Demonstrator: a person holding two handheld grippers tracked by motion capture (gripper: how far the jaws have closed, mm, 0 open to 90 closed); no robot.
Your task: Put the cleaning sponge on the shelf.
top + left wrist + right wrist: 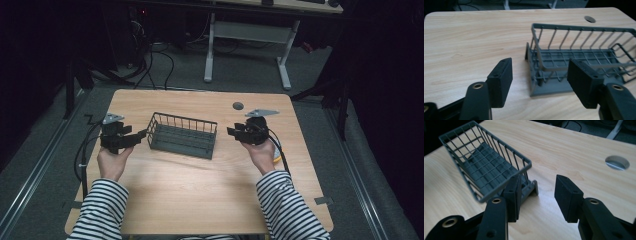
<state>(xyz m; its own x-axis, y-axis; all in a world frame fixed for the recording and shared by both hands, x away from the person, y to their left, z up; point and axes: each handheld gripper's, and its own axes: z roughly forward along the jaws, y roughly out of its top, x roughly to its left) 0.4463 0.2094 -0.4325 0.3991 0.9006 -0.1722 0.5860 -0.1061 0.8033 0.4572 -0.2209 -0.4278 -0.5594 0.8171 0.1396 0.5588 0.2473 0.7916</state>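
A dark grey wire basket stands empty in the middle of the wooden table. My left gripper hovers at the basket's left end, its jaws open and pointing at that end. In the left gripper view the basket lies just beyond my left gripper, and nothing is pinched between the pads. My right gripper is held off the basket's right end, a small gap away. In the right gripper view the basket sits behind the left pad of my right gripper, whose jaws are open and empty.
A round cable hole is in the table's far right part. Something small and yellow lies under the right hand near the table's right edge. A white-legged desk and cables stand on the floor beyond the table.
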